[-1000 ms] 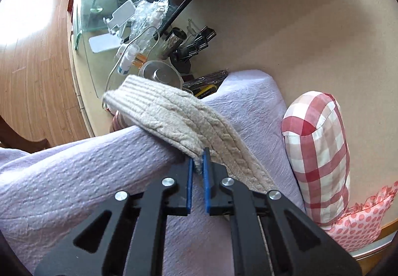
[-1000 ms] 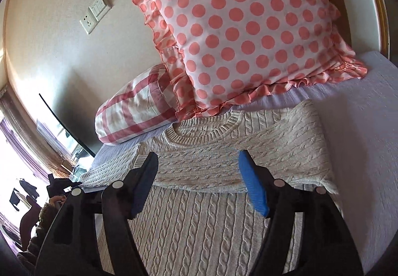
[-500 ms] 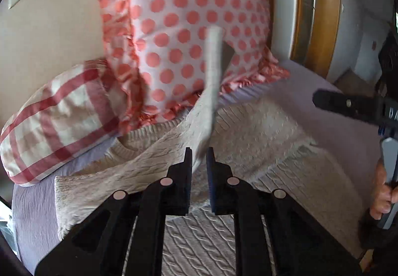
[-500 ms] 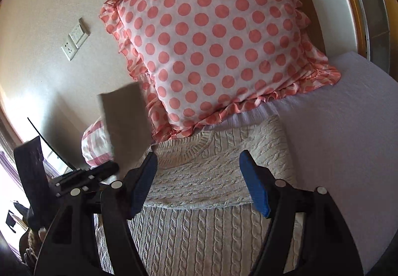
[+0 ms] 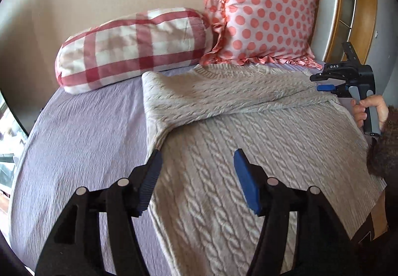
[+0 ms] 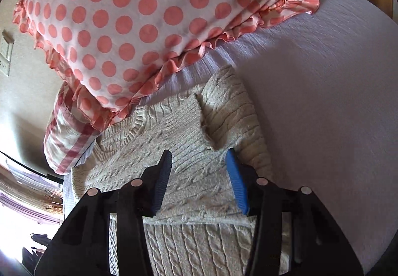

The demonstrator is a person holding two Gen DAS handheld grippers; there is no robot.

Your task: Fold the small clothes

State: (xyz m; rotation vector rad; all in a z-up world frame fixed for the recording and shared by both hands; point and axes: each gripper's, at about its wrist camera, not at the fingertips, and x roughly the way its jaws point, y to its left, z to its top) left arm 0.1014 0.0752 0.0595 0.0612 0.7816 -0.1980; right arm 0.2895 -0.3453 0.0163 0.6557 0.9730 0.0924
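Note:
A cream cable-knit sweater (image 5: 236, 141) lies flat on the lilac bedspread (image 5: 82, 141), neck toward the pillows. Both sleeves are folded across its chest (image 5: 219, 94). My left gripper (image 5: 196, 164) is open and empty, hovering over the sweater's lower left part. My right gripper (image 6: 199, 161) is open and empty, low over the folded sleeves near the sweater's right shoulder (image 6: 233, 106). It also shows in the left wrist view (image 5: 345, 79), held by a hand at the sweater's right edge.
A pink polka-dot pillow (image 5: 263, 9) and a red-checked bolster (image 5: 134, 47) lean against the wall behind the sweater's neck. The polka-dot pillow (image 6: 129, 14) is just beyond my right gripper. Bare bedspread (image 6: 323, 91) lies to the right.
My left gripper carried the left sleeve across the chest, let it go and opened. It now hangs over the sweater's lower part. My right gripper moved lower and closer over the sleeves.

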